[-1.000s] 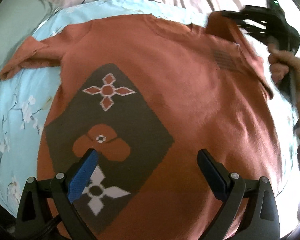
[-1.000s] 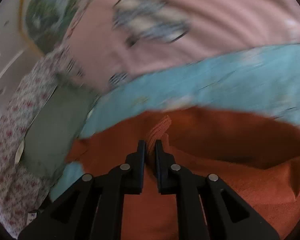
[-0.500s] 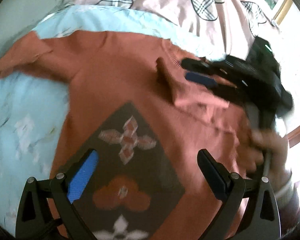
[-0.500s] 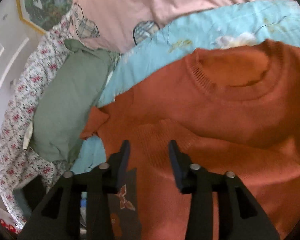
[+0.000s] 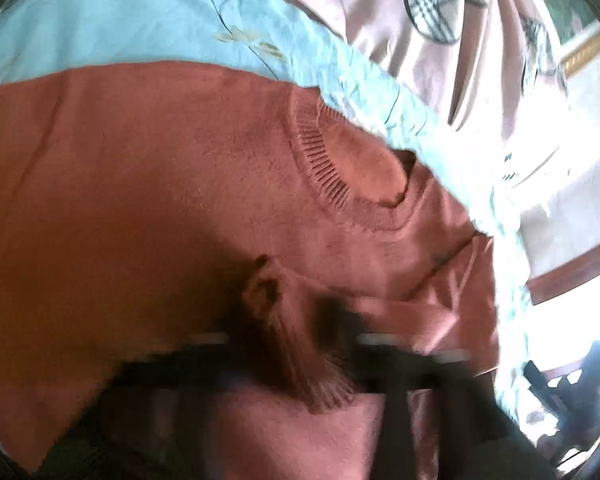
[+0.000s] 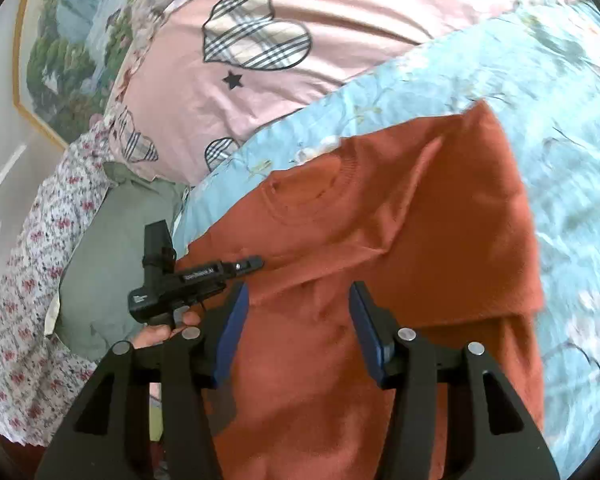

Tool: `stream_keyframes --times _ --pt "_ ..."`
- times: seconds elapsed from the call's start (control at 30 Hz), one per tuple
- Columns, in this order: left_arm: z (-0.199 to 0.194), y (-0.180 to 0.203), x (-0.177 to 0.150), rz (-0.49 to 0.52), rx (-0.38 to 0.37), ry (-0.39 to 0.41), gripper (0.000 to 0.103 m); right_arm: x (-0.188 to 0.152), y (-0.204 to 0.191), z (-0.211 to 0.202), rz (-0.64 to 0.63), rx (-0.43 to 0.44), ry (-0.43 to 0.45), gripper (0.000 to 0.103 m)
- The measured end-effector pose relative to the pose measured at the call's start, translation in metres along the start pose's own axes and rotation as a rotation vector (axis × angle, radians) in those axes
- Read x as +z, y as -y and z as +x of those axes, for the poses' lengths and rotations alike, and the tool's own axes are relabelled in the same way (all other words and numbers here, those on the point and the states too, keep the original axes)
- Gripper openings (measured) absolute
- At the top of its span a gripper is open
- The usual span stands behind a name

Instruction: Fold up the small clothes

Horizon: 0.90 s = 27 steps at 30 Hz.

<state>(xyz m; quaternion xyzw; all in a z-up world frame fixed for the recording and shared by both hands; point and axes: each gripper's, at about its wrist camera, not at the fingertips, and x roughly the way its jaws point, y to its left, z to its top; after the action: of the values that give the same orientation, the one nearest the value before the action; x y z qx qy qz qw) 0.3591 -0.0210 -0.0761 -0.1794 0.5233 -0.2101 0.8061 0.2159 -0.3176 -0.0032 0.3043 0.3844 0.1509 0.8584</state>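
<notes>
While the left wrist view is badly smeared, we can still make out the rust-orange sweater point(image 5: 148, 184) filling most of it, ribbed collar point(image 5: 324, 168) up and to the right, lying on the light blue floral sheet point(image 5: 140, 28). The left gripper point(image 5: 296, 360) is a dark blur low in the frame with a ribbed cuff point(image 5: 300, 364) bunched between its fingers; it looks clamped on that cuff, but we honestly can't tell for sure.

The right wrist view is sharp. Here the right gripper point(image 6: 296, 328) has its blue-padded fingers point(image 6: 232, 332) spread wide, nothing between them, hanging over the sweater point(image 6: 420, 240). We also see the left gripper point(image 6: 244, 264) from the side, its tip at the sweater's left edge. Only this view shows the pink heart-print quilt point(image 6: 300, 40), a green pillow point(image 6: 112, 260) and a framed landscape picture point(image 6: 68, 40).
</notes>
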Motion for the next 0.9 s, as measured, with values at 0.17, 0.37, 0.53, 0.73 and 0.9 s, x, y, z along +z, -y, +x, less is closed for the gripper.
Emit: stream_keyframes --times 0.17,0.37,0.53,0.73,0.9 --pt "-0.054 -0.008 -0.027 0.022 0.014 0.188 0.007 -0.007 0.012 -0.018 0.021 -0.008 0.031 0.053" --pt "-0.059 -0.049 -0.043 -0.048 -0.002 0.110 0.025 -0.009 0.029 -0.015 0.044 -0.080 0.025 0.053" --pt "-0.041 -0.038 -0.031 -0.003 -0.057 0.078 0.008 -0.005 0.038 -0.025 0.053 -0.135 0.053 0.054" --pt "-0.066 -0.047 -0.031 0.031 0.107 0.190 0.006 0.009 0.056 -0.044 0.034 -0.250 0.105 0.065" --pt "-0.074 -0.062 -0.034 0.002 0.076 0.190 0.006 0.032 0.077 -0.006 0.015 -0.300 0.025 0.065"
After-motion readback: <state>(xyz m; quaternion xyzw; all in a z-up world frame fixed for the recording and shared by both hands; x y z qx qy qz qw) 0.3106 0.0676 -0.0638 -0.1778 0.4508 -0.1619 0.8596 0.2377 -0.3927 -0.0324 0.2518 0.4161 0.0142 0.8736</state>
